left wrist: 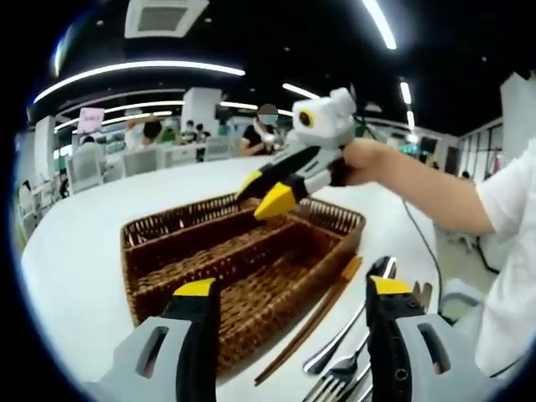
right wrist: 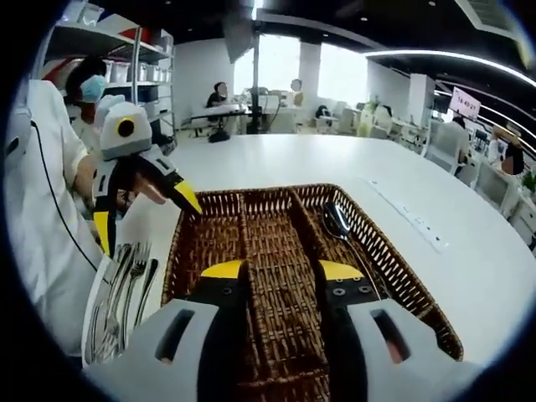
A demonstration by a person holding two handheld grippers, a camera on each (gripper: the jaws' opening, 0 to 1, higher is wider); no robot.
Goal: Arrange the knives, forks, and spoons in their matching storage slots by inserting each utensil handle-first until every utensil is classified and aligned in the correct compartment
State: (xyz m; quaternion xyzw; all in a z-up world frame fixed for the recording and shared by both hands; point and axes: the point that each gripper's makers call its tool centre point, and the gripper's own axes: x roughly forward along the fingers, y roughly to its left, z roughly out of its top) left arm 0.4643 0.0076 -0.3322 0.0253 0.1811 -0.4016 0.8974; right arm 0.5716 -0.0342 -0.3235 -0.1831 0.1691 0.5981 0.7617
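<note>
A brown wicker basket [left wrist: 167, 218] with three long compartments sits on the white table. In the right gripper view, one spoon [right wrist: 337, 221] lies in the right-hand compartment of the basket [right wrist: 394, 280]. Loose forks [left wrist: 335, 383] and a spoon [left wrist: 339, 343] lie beside the basket, with a brown stick [left wrist: 314, 322] along its wall. In the right gripper view the same forks [right wrist: 134, 289] lie to the left of the basket. My left gripper [left wrist: 293, 289] hovers open before the basket's near end, holding nothing. My right gripper [right wrist: 280, 270] stands open and bare over the basket; it also appears as the right gripper [left wrist: 266, 191].
The round white table [right wrist: 335, 159] stretches wide beyond the basket. A long white strip [right wrist: 410, 216] lies on it at the right. The person's white sleeve [left wrist: 511, 197] is close on the right. Several people sit at desks far behind.
</note>
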